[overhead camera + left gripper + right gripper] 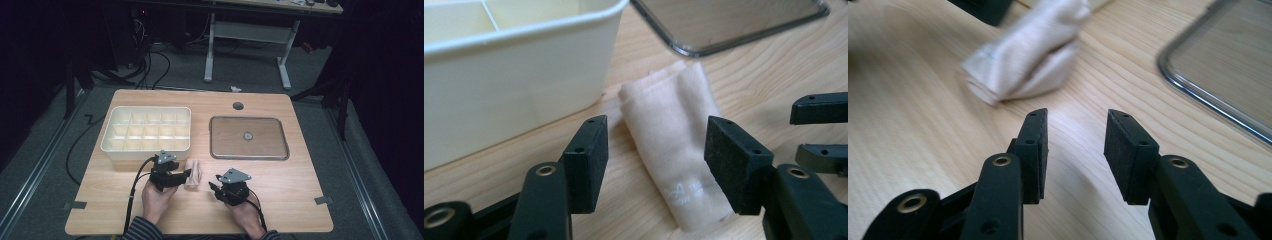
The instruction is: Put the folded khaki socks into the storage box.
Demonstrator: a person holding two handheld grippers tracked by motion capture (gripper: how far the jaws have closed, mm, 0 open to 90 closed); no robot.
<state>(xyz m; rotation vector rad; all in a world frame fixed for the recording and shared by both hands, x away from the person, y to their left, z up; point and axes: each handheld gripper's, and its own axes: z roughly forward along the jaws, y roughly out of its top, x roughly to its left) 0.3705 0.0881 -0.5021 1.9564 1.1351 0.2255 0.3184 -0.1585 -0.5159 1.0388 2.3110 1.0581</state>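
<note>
A folded beige cloth [193, 172] [669, 125] lies on the wooden table just in front of the cream compartment box [145, 147]. My left gripper [183, 175] [656, 150] stands open with the cloth's near end between its pads; a gap shows on the left side, and neither pad presses it. My right gripper [215, 186] [1075, 150] is open over bare wood to the right of the cloth [1028, 55], with nothing between its fingers. Its black jaw tips appear at the right edge of the left gripper view.
The cream box [514, 85] has several empty compartments and sits at the left half of the table [300, 200]. A shallow metal tray [248, 156] [724, 42] [1208, 100] lies at the right. A desk frame and cables stand beyond the far edge.
</note>
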